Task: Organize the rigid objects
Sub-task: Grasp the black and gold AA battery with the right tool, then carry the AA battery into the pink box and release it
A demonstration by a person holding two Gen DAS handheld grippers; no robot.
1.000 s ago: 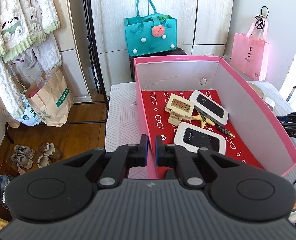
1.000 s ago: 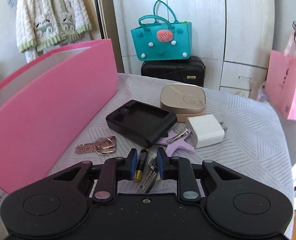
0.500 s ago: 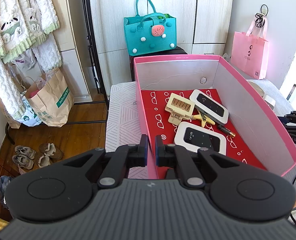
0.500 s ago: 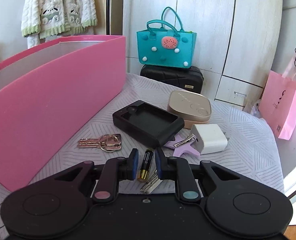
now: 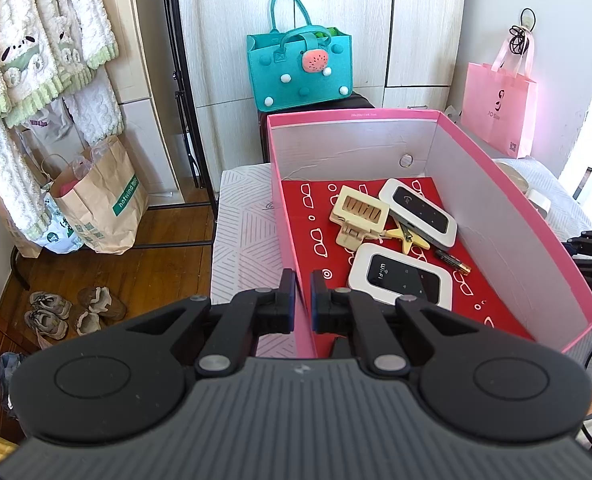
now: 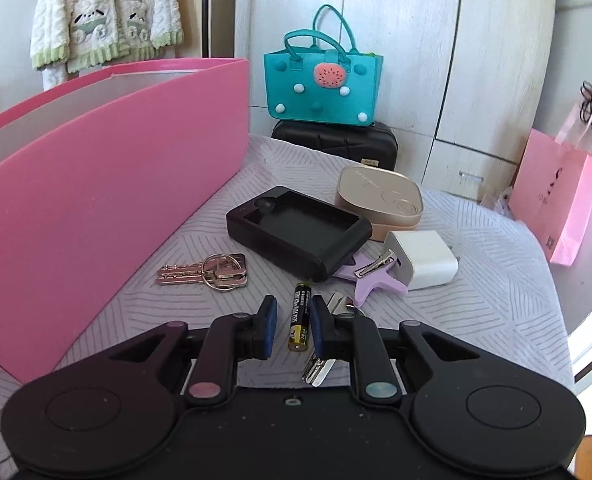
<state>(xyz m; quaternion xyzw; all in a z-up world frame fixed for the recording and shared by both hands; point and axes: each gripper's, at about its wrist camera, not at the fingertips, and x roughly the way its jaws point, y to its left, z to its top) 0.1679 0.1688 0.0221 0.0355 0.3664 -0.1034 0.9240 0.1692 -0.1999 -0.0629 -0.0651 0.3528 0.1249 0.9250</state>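
The pink box (image 5: 516, 240) holds two white pocket routers (image 5: 400, 276), a beige clip (image 5: 360, 216), a yellow star clip (image 5: 408, 236) and a battery (image 5: 454, 262). My left gripper (image 5: 303, 300) is shut on the box's near left wall. To the right of the box (image 6: 95, 200), a black AAA battery (image 6: 300, 316) lies on the cloth between the closing jaws of my right gripper (image 6: 293, 308). A gap still shows at the left pad. Nearby lie keys (image 6: 203, 272), a black case (image 6: 296, 236), a gold case (image 6: 380, 196), a white charger (image 6: 424, 258) and a purple star clip (image 6: 372, 276).
More keys (image 6: 316, 368) lie under my right finger. A teal bag (image 6: 324, 88) sits on a black suitcase (image 6: 336, 142) behind the table. A pink paper bag (image 6: 556, 200) hangs at the right. Left of the table are a clothes rack, a paper bag (image 5: 99, 200) and shoes (image 5: 51, 312).
The right wrist view has shifted a little, and the battery now sits nearer the right finger than the left. The left gripper and the box have not moved.
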